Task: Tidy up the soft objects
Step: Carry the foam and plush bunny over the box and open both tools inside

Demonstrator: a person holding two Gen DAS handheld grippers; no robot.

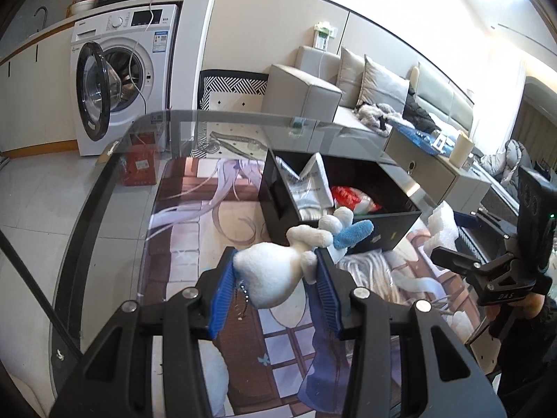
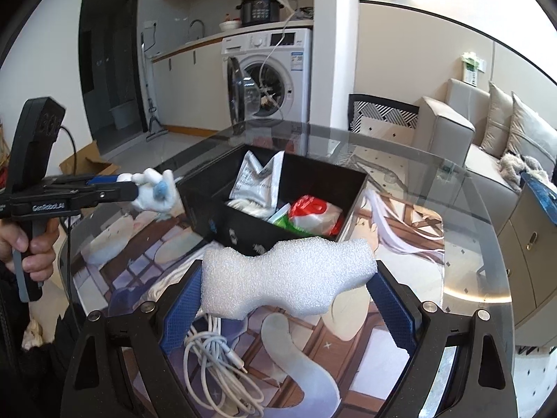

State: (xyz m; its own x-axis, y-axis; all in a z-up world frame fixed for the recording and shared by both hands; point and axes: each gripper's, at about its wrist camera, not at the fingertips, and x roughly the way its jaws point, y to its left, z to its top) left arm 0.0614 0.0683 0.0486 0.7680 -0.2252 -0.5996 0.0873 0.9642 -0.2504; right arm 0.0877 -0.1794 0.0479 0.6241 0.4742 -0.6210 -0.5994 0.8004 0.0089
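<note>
**Both jaws loaded, black box ahead**

Right now my left gripper (image 1: pixel 278 289) has its jaws clamped on a white plush toy (image 1: pixel 268 275); the round body sits between the blue pads (image 1: pixel 221 299), while its limbs and a fuzzy blue part stick out past the tips, toward the near wall of the black box (image 1: pixel 383 233). My right gripper (image 2: pixel 289 299) has its jaws pressed against both ends of a white foam piece (image 2: pixel 289 275) (wavy-edged, lying crosswise between the pads). Just beyond that foam stands the same box, holding a crumpled white bag (image 2: pixel 257 181) and a red-and-green bag (image 2: pixel 313 216). Below my right jaws, a coiled white cable (image 2: pixel 216 358) lies on the printed mat (image 2: pixel 365 341) covering the glass bench (image 2: pixel 470 271).
</note>
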